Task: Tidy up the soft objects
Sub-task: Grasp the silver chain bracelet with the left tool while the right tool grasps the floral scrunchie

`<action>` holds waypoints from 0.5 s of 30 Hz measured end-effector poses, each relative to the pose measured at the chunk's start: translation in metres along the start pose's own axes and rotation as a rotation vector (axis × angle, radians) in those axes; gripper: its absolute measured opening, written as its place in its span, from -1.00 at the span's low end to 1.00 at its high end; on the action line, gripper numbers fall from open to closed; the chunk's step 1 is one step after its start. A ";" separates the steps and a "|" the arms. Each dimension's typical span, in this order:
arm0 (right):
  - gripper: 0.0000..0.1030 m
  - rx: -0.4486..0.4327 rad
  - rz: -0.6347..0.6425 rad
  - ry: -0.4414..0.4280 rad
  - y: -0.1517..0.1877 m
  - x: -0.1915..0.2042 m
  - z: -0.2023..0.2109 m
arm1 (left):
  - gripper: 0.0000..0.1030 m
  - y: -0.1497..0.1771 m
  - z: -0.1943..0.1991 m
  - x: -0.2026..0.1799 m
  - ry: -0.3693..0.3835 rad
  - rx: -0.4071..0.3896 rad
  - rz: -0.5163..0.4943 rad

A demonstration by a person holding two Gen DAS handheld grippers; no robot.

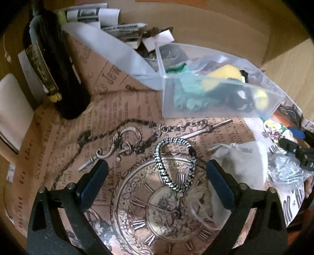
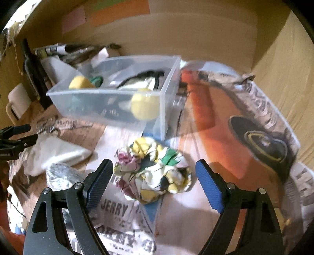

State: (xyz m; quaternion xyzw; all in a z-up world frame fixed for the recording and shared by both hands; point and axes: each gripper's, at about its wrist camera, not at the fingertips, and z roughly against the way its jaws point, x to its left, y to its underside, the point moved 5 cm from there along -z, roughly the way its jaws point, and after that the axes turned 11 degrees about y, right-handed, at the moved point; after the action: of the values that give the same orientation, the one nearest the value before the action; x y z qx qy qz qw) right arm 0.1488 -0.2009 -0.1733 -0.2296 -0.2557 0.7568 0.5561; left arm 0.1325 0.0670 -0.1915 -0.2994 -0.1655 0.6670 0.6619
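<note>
A black-and-white braided hair tie (image 1: 175, 163) lies on the printed paper between the open jaws of my left gripper (image 1: 157, 168). A white drawstring pouch (image 1: 241, 162) lies just right of it. A crumpled floral cloth (image 2: 153, 169) lies between the open jaws of my right gripper (image 2: 154, 168); it also shows in the left wrist view (image 1: 276, 131). A clear plastic bin (image 1: 215, 94) (image 2: 117, 92) behind holds yellow sponges (image 2: 145, 107), a green cloth (image 1: 188, 90) and black items.
A dark bottle (image 1: 53, 66) stands at the back left beside papers (image 1: 94, 15). A crinkled silver bag (image 1: 286, 170) (image 2: 62, 176) lies between the grippers. Cardboard walls (image 2: 196, 33) enclose the area. A white mug (image 2: 17, 100) stands at left.
</note>
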 end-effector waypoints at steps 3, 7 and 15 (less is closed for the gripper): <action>0.53 0.021 0.017 0.002 0.004 0.004 -0.006 | 0.65 0.003 -0.005 -0.002 0.019 0.015 0.008; 0.09 0.021 0.028 0.001 0.004 0.007 -0.006 | 0.27 0.001 -0.010 -0.006 0.006 0.011 -0.025; -0.55 0.003 0.021 0.021 0.005 0.003 -0.005 | -0.60 0.000 -0.004 -0.012 0.026 -0.001 -0.046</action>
State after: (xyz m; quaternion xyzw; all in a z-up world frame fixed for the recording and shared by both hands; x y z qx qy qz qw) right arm 0.1480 -0.1986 -0.1807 -0.2394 -0.2462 0.7605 0.5511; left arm 0.1340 0.0544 -0.1922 -0.3047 -0.1640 0.6474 0.6790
